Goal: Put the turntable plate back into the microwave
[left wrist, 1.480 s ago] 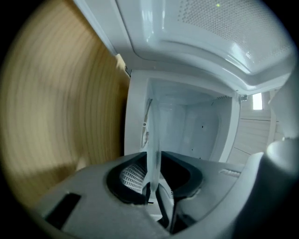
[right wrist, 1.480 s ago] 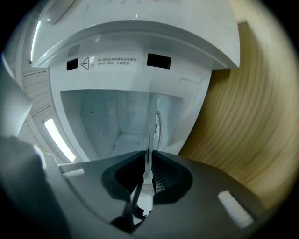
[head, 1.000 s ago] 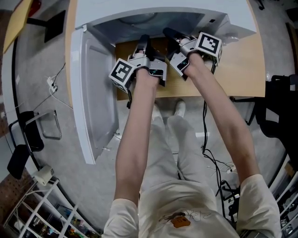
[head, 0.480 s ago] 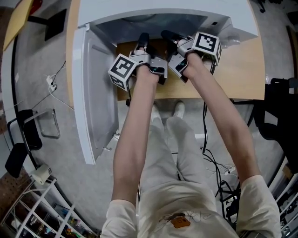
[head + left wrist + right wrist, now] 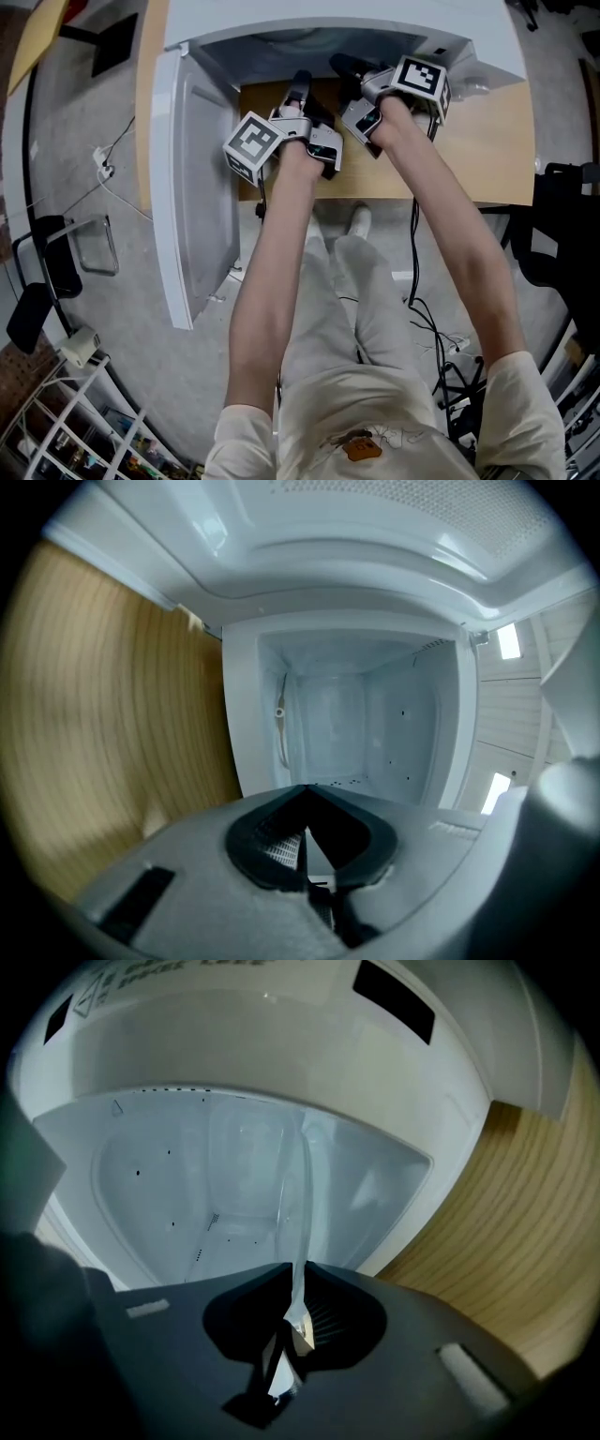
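Observation:
The clear glass turntable plate stands edge-on between the jaws of my right gripper and reaches into the white microwave cavity. The jaws have just been closing, and they are shut on the plate's rim. In the head view the right gripper sits at the microwave's mouth, and the plate does not show there. My left gripper is just beside it, to the left, also at the mouth. Its jaws meet at the tips with nothing seen between them, facing the bare cavity.
The microwave door hangs wide open at the left. The microwave stands on a wooden table. On the floor are cables, a black chair at the left and a white rack below.
The left gripper has rolled a little and its fingers have shifted slightly right. The right gripper has hardly moved and still holds the plate.

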Demonstrator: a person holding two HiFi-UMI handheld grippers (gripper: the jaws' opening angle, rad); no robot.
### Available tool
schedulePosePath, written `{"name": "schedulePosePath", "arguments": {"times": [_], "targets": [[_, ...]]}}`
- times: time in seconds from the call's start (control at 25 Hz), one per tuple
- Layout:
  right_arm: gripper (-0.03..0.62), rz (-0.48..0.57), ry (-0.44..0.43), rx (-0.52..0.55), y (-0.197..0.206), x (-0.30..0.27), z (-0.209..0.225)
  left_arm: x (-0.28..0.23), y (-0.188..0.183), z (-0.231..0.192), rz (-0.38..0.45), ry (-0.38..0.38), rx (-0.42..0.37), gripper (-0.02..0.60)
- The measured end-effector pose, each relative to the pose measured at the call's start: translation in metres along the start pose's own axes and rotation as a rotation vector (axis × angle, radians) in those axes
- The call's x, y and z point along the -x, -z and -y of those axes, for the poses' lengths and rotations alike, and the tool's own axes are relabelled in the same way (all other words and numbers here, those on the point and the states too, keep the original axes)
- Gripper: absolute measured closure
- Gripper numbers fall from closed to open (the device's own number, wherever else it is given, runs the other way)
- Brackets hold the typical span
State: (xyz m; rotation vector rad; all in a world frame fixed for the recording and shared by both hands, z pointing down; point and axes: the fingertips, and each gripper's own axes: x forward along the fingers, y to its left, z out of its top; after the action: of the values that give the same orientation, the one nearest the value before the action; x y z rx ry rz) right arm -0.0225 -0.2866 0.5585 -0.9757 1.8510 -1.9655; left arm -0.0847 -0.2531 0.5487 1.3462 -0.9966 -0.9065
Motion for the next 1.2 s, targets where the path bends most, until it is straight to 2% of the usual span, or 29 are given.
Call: {"name": "schedulePosePath", "arguments": {"times": [0.24,0.32,0.44,0.56,0.64,0.76,0.88,0.96,1.08,1.2], "targets": [[0.563,0.102,0.066,-0.056,-0.009,0.013,0.007,0.002,0.001,0.009,-0.009,0.011,-0.016,0.591],[0.589,0.126,0.086,-0.024,-0.011,0.019,0.004,0.004,0.001,0.010,-0.003,0.013,-0.013,0.591],[0.586,0.111,0.076,0.110,-0.005,0.021,-0.016,0.007,0.000,0.009,0.007,0.013,-0.006,0.591],[0.522,0.075,0.043,0.182,0.003,0.015,-0.034,0.010,0.001,0.008,0.009,0.011,0.000,0.591],[0.507,0.062,0.029,0.242,0.004,0.010,-0.043,0.012,0.001,0.007,0.009,0.009,0.001,0.591],[0.507,0.010,0.016,0.444,0.007,-0.003,-0.052,0.014,0.002,0.006,0.007,0.004,0.003,0.591],[0.520,-0.060,0.090,0.744,0.009,-0.014,-0.048,0.017,0.002,0.006,0.005,0.003,0.003,0.591],[0.522,-0.106,0.166,0.887,0.009,-0.016,-0.038,0.018,0.001,0.005,0.004,0.003,0.003,0.591],[0.545,-0.151,0.290,0.928,0.004,-0.012,-0.014,0.019,0.001,0.002,0.005,-0.001,0.012,0.591],[0.591,-0.116,0.346,0.912,-0.011,0.000,-0.002,0.018,0.002,-0.001,0.003,-0.006,0.013,0.591]]}}
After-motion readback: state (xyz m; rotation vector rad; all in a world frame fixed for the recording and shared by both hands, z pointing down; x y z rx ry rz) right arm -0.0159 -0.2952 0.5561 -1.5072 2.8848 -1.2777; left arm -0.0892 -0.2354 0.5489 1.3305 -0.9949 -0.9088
